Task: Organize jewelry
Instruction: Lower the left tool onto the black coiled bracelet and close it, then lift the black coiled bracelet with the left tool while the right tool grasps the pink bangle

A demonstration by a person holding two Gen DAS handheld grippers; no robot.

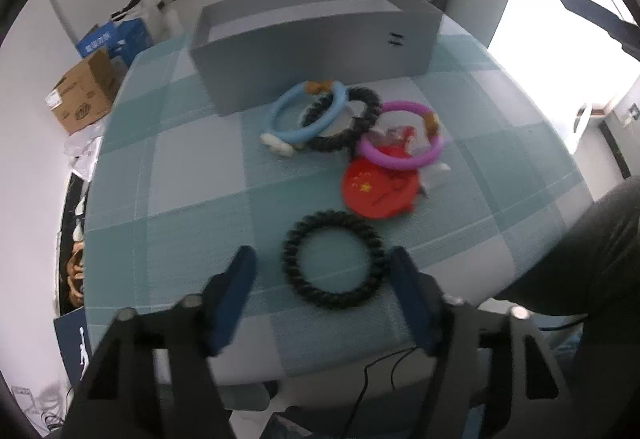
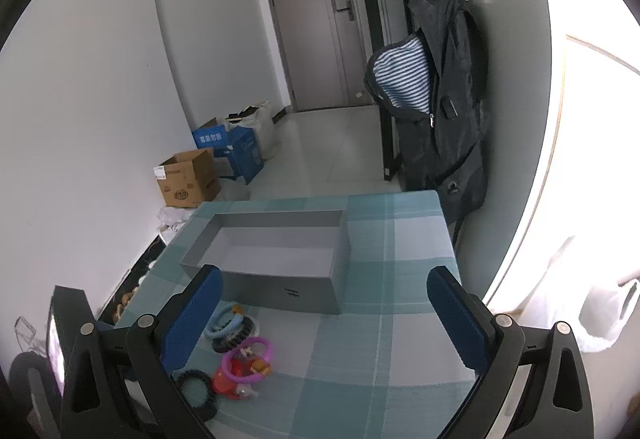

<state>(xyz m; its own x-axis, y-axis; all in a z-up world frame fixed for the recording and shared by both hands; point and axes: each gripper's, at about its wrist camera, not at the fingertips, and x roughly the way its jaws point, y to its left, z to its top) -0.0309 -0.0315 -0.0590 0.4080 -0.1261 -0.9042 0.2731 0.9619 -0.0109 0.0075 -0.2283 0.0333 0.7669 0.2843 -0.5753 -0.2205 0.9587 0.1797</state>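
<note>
A black twisted bracelet lies on the checked tablecloth, just ahead of and between the fingers of my open, empty left gripper. Further back lie a light blue bracelet, a second black bracelet, a purple bracelet and a red round badge. An open grey box stands behind them. My right gripper is open and empty, held high above the table. Below it show the grey box, the blue bracelet, purple bracelet and near black bracelet.
The table has a teal and grey checked cloth. Cardboard boxes and a blue box sit on the floor at left. A black bag hangs on a rack at the table's far right. A dark sleeve is at right.
</note>
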